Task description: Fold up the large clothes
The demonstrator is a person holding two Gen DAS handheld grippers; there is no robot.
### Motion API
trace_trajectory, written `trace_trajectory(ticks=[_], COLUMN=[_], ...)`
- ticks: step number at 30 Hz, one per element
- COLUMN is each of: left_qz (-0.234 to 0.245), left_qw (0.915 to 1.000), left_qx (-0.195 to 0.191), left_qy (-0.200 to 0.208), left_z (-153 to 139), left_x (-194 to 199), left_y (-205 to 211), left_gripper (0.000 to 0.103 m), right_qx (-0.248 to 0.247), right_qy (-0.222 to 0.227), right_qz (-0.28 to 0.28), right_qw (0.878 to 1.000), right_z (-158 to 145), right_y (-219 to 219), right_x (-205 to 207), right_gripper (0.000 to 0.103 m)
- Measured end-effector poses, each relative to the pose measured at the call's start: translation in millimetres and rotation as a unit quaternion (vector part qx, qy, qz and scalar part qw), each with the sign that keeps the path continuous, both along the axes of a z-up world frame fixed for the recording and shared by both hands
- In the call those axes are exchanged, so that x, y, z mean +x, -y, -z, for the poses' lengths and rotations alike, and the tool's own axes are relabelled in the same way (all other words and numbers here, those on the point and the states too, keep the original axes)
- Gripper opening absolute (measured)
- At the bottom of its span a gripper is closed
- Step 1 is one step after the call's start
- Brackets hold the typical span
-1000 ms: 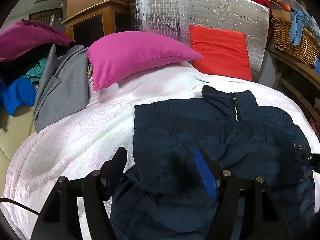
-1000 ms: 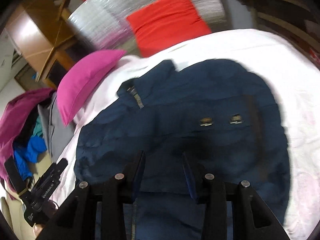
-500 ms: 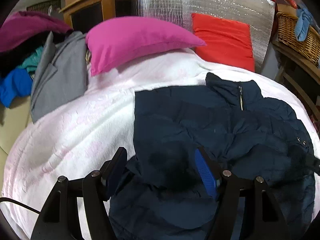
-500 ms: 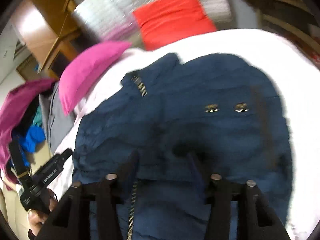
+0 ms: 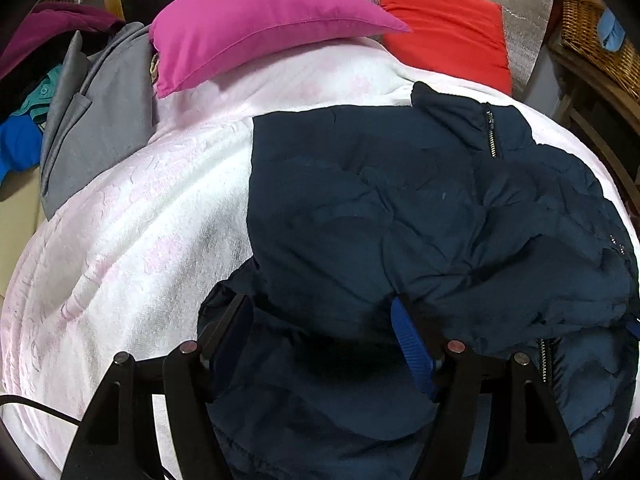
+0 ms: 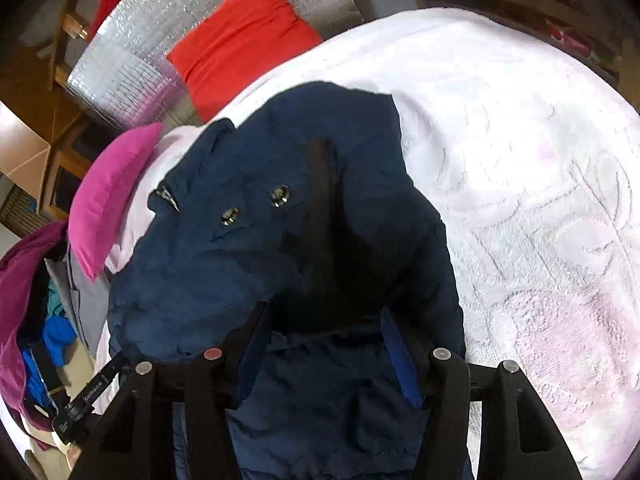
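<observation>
— Cluttered bedroom: white bedspread (image 5: 132,220), pink pillow (image 5: 256,28) and red cushion (image 6: 240,44) at the head.

— And the job?

— Navy jacket (image 5: 400,208) lies on the bed, sides seemingly tucked in, so a fold looks underway. Left tool (image 5: 320,332) and right tool (image 6: 324,340) both hang spread over its near end, pinching nothing.

— Next?

— Probably close each on the hem below, then carry it up toward the collar (image 5: 460,116), evenly, since puffy fabric slips.
</observation>
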State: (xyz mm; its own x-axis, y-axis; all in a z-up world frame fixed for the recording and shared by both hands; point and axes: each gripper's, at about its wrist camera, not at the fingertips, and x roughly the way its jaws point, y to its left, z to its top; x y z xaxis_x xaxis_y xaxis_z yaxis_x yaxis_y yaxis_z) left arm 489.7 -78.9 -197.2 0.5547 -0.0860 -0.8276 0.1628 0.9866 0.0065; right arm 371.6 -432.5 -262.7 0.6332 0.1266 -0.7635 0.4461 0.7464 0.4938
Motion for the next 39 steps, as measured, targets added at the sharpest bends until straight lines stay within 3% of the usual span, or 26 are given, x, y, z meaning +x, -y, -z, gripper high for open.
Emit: trace_trajectory(ticks=[8,18,24,29,32,39], left_qz=[0.002,0.023,0.025,0.006,-0.006,-0.004], left_qw=[0.9998,0.9984,0.9989,0.9981,0.9984,0.9977], left_qx=[-0.004,0.029,0.012,0.033,0.019,0.017], left_qy=[0.021,0.043,0.037,0.051,0.052,0.065], left_z=[-14,-17,-11,-1,4,15], left_x=[-11,-49,-94,-142,-169,-227], left_y=[-10,-17,-37,-58,-68,-71], left_gripper=[0.072,0.072,0.073,0.073,0.073,0.073], right_qx=[-0.035,-0.065,-0.071,-0.052,-0.045,-0.03], right_qy=[0.035,0.041,0.033,0.031,0.032,0.06], right_qz=[0.009,0.003,-0.011,-0.016,-0.025,-0.03], right_qw=[0.999,0.997,0.997,0.998,0.998,0.997], right_z=[-35,-53,-52,-42,-38,-46], right_y=[2,-4,-10,-12,-15,-13], right_x=[-24,-93,-139,-167,-178,-209], right_gripper=[0.06,0.061,0.065,0.065,0.065,0.067])
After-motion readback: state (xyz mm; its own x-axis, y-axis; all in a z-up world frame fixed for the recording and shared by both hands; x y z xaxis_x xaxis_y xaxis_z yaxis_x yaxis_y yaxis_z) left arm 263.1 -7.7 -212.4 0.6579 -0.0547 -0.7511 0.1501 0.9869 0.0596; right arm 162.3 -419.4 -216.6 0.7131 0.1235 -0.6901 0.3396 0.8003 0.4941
